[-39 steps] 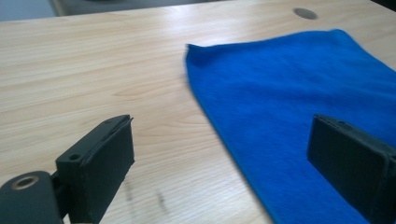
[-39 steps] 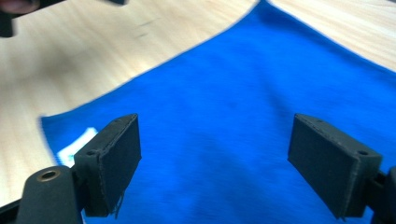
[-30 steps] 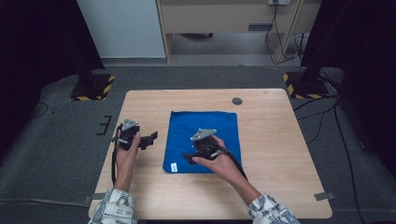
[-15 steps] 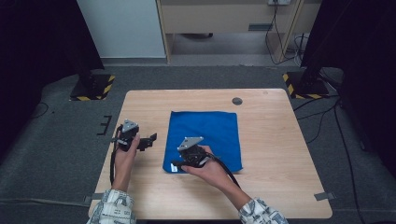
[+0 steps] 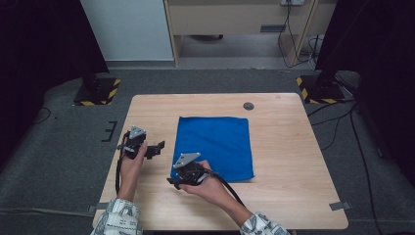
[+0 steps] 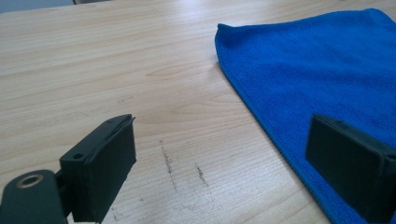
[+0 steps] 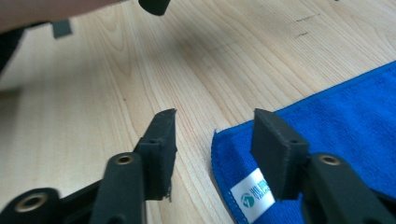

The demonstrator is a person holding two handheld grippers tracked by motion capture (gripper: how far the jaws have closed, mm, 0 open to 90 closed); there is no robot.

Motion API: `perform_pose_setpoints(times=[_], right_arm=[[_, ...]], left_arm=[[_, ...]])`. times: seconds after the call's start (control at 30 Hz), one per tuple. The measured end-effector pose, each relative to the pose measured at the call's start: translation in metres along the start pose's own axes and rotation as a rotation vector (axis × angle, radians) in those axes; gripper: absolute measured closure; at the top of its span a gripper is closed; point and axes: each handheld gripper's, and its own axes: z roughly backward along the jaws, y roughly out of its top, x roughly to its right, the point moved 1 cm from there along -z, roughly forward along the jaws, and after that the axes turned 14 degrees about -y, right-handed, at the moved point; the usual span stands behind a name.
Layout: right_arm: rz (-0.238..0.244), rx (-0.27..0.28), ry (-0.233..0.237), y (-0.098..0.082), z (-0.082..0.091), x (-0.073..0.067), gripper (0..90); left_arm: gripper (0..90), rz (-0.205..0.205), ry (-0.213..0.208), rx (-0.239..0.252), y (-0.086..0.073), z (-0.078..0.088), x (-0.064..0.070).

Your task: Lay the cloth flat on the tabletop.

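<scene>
High view: our right gripper [image 5: 177, 182] has slid off the blue cloth [image 5: 218, 142] to its near-left corner, jaws spread. Left gripper [image 5: 155, 147] stays put, spread too. We judge a corner grab comes next.

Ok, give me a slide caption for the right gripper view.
Open right gripper poised over the labelled corner of a blue cloth on a wooden table.
</scene>
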Motion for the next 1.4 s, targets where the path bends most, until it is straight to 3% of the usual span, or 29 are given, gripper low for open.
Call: perform_pose_setpoints(times=[0.13,0.2,0.37,0.43,0.5,0.6,0.73,0.9,1.0,1.3,1.4], right_arm=[[0.035,-0.023,-0.028,-0.001,-0.009,-0.009,47.8],[0.043,-0.029,-0.046,-0.003,-0.013,-0.011,50.9],[0.053,-0.056,-0.072,-0.004,-0.018,-0.01,64.1],[0.041,-0.059,-0.073,-0.004,-0.018,-0.008,72.6],[0.034,-0.076,-0.068,-0.005,-0.02,-0.006,87.3],[0.009,-0.067,-0.04,-0.005,-0.018,-0.004,89.2],[0.006,-0.046,-0.017,-0.005,-0.012,-0.005,89.2],[0.006,-0.032,0.006,-0.007,-0.006,-0.009,89.2],[0.01,-0.028,0.018,-0.008,-0.003,-0.013,89.3],[-0.015,-0.01,0.044,-0.011,0.004,-0.024,89.3],[-0.031,-0.006,0.049,-0.011,0.006,-0.026,89.3]], left_arm=[[8.1,0.002,-0.009,-0.002,0.0,-0.001,0.001],[8.1,0.031,-0.029,0.008,0.0,-0.001,0.001],[8.1,0.033,-0.027,0.014,0.0,0.0,0.0],[8.1,0.033,-0.031,0.015,0.001,0.0,0.0],[8.1,0.052,-0.051,0.022,0.001,0.0,0.0],[8.0,0.082,-0.074,0.033,0.002,0.0,0.001],[13.1,0.061,-0.075,0.038,0.007,-0.007,0.005],[12.9,0.032,-0.086,0.035,0.019,-0.016,0.009],[12.5,0.008,-0.077,0.013,0.025,-0.021,0.011],[13.7,-0.068,-0.111,-0.031,0.05,-0.034,0.013],[13.5,-0.069,-0.116,-0.034,0.055,-0.036,0.016]])
